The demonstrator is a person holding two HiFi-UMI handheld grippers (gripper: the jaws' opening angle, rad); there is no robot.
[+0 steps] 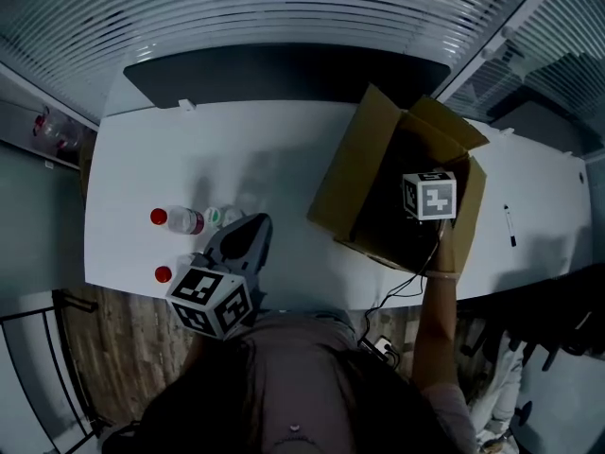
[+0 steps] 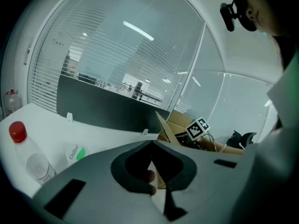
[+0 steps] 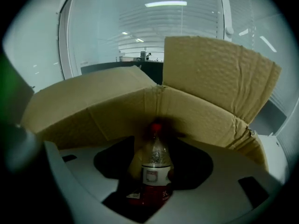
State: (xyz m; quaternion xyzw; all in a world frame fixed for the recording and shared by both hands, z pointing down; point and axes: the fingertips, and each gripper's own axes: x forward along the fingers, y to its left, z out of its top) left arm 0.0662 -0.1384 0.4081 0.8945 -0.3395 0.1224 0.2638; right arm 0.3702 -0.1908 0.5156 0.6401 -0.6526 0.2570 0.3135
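Where the head view's lower left shows my left gripper [image 1: 257, 225], I read its jaws as closed tip to tip, with nothing between them. It sits over the white table [image 1: 123, 159], just beside a green-labelled bottle [image 1: 222, 216] and near two red-capped bottles [image 1: 178, 219]. At centre right, my right gripper [image 3: 154, 148] is inside the open cardboard box [image 1: 354, 173], clamped on an upright red-labelled bottle [image 3: 153, 176].

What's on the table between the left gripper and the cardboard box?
Nothing: in the head view, the white table is bare between the left gripper and the cardboard box.
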